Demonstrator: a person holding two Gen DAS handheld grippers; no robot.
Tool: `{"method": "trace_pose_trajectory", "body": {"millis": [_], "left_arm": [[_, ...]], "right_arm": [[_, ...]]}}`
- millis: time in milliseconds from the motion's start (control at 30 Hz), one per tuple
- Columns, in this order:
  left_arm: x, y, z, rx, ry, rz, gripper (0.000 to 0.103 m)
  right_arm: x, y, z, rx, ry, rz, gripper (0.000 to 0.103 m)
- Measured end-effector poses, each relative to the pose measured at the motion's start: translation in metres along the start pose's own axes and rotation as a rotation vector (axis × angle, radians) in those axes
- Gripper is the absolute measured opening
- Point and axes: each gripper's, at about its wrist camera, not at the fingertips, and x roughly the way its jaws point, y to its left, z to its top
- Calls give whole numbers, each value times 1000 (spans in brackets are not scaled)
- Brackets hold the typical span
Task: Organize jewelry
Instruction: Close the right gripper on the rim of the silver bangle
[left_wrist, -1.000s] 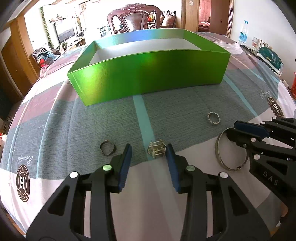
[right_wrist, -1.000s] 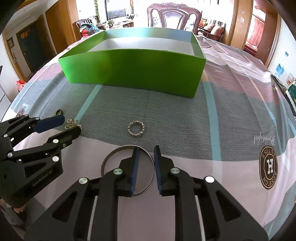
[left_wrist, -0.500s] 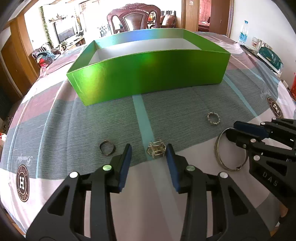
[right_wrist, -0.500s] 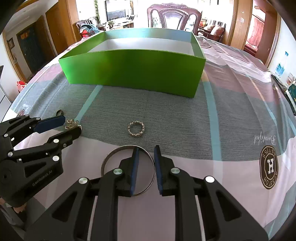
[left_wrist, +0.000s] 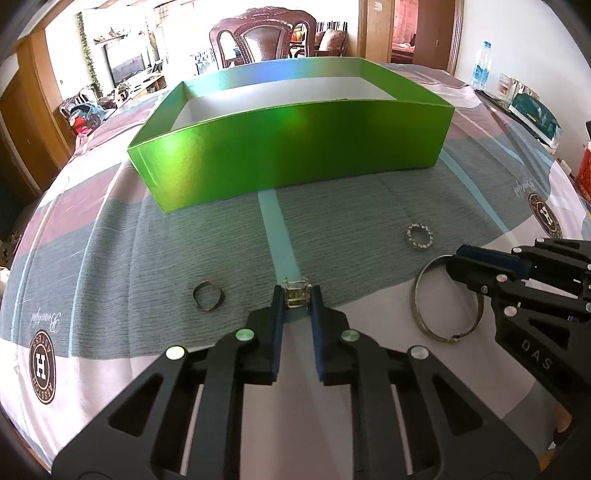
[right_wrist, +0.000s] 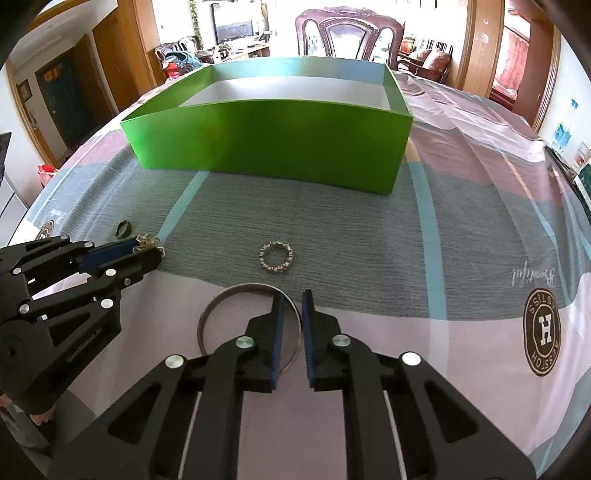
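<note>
My left gripper (left_wrist: 296, 297) is shut on a small gold cage-like jewel (left_wrist: 295, 293) that rests on the cloth; it also shows in the right wrist view (right_wrist: 147, 243). My right gripper (right_wrist: 292, 302) is nearly closed around the right rim of a large silver bangle (right_wrist: 221, 299), which lies flat on the cloth (left_wrist: 419, 295). A beaded ring (right_wrist: 276, 257) lies ahead of the bangle. A dark plain ring (left_wrist: 208, 295) lies left of my left gripper. The open green box (left_wrist: 295, 147) stands behind them all.
A patterned cloth (right_wrist: 461, 240) covers the table. A wooden chair (right_wrist: 347, 33) stands behind the box. A water bottle (left_wrist: 482, 66) and packets (left_wrist: 532, 110) sit at the far right edge.
My left gripper has closed on the gold cage-like jewel. My right gripper stays in place around the bangle's rim.
</note>
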Motion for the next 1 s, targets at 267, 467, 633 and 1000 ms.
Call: {"method": "trace_pose_trajectory", "body": {"millis": [267, 467, 633, 1000], "left_arm": [[-1, 2, -1, -10, 3, 0, 14], [-4, 5, 1, -18, -8, -1, 14], [-10, 9, 1, -28, -23, 1, 14], [-15, 10, 1, -33, -31, -1, 14]], "right_arm": [[-6, -2, 1, 24, -14, 34, 4], [-9, -7, 3, 43, -23, 17, 4], [-12, -8, 3, 52, -30, 23, 4], [-11, -8, 3, 54, -30, 23, 4]]}}
